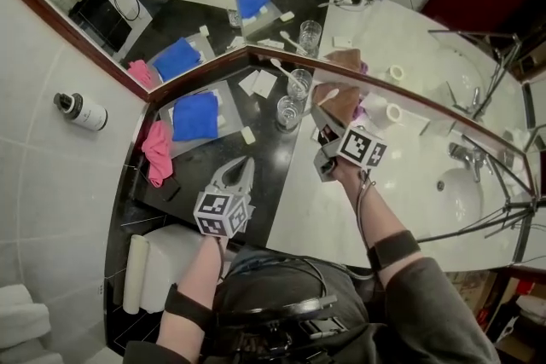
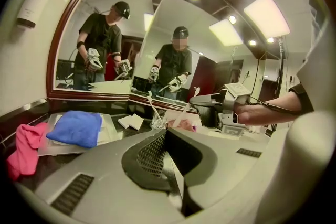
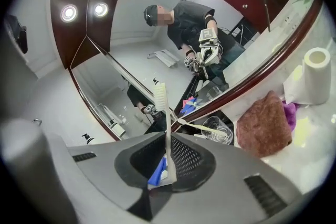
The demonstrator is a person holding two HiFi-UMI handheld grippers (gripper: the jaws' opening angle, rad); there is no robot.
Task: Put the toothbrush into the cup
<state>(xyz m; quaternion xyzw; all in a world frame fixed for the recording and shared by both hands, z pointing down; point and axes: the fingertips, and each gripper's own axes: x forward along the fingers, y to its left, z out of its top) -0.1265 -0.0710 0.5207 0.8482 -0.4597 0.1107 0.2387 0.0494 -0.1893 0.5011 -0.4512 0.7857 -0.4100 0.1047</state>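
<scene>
My right gripper is shut on a white toothbrush with a blue-marked handle. It holds the brush upright, bristle head up, above the white counter beside a brown towel. Just beyond it in the mirror corner stands a glass cup with another toothbrush in it. A second, empty glass stands nearer to me. My left gripper is shut and empty, held over the black counter to the left. The left gripper view shows the right gripper with its toothbrush near the cup.
A blue towel lies on a tray, with a pink cloth to its left. White packets lie near the glasses. A toilet paper roll, the sink and its faucet are on the right. Mirrors back the counter.
</scene>
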